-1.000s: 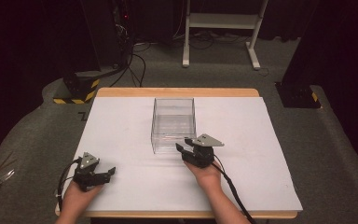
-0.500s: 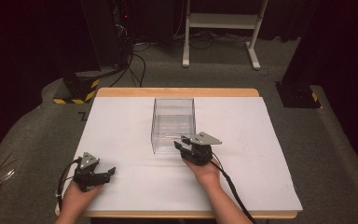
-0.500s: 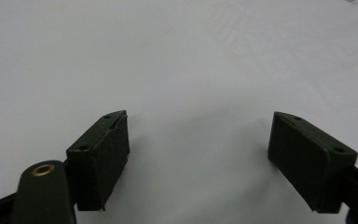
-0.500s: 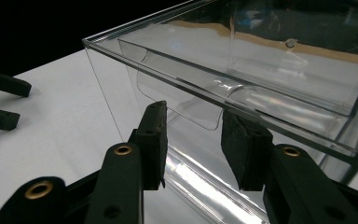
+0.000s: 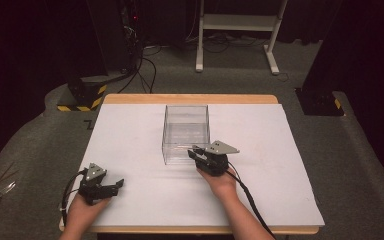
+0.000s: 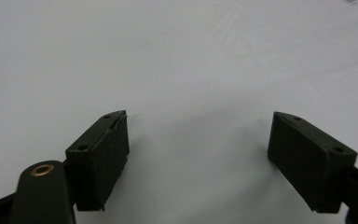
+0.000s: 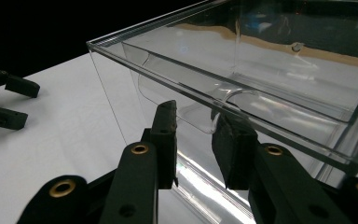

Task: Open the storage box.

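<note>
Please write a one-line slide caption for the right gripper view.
Right gripper jaws, just closing, straddle the curved handle of a clear box.

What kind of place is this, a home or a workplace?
Most likely a lab or recording studio, not a home. A table covered in plain white sheeting stands on grey carpet among dark curtains, with a black equipment rack and loose cables behind it and a white metal stand nearby.

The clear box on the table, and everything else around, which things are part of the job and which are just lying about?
In the job:
- clear plastic box, with a curved handle tab on its near wall
- right gripper, its jaws just closing around that tab
- left gripper, open, resting on the white table cover

Lying about:
- white stand
- floor cables
</note>
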`<state>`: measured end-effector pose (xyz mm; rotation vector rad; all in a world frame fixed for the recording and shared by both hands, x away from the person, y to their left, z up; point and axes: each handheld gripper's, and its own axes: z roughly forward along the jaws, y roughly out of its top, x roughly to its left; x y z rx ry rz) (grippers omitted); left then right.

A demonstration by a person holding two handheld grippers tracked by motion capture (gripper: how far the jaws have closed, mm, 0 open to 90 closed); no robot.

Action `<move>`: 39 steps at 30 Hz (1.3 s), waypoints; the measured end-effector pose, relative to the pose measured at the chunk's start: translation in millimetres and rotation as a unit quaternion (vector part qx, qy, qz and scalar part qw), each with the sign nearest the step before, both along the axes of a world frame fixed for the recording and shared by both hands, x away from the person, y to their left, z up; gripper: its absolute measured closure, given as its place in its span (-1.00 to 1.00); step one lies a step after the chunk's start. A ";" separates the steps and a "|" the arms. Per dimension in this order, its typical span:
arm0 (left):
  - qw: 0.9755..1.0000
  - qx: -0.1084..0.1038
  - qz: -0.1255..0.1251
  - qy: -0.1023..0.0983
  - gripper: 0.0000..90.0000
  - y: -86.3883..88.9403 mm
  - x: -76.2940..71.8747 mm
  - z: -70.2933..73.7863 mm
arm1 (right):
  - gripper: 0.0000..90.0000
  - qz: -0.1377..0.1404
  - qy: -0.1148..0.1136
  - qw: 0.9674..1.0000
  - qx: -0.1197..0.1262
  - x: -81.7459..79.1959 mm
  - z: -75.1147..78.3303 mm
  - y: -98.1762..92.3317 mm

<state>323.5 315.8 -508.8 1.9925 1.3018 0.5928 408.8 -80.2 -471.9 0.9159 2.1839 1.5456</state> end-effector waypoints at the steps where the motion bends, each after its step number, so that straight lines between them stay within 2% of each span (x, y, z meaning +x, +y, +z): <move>1: 1.000 0.000 0.000 0.000 -0.54 0.0 0.0 0.0 | 0.60 0.002 0.001 1.000 0.000 0.3 0.1 -0.6; 16: 1.000 0.001 0.000 -0.002 -0.54 -0.3 -0.2 -0.1 | 0.78 0.023 0.009 1.000 0.010 -2.1 -0.8 -9.9; 26: 1.000 0.000 0.000 -0.002 -0.54 -0.5 -0.3 -0.2 | 0.81 0.035 0.004 0.999 0.003 -22.4 -0.2 -14.7; 30: 1.000 0.002 0.000 -0.003 -0.54 -0.6 -0.5 -0.2 | 0.80 0.032 0.003 0.999 0.002 -28.6 -0.4 -15.2; 35: 1.000 0.001 0.000 -0.002 -0.54 -0.5 -0.5 -0.1 | 0.57 0.030 -0.002 1.000 -0.001 -27.4 -0.9 -10.7; 39: 1.000 0.001 0.000 -0.002 -0.54 -0.5 -0.4 -0.1 | 0.64 0.034 0.001 0.999 0.000 -24.9 -0.5 -7.4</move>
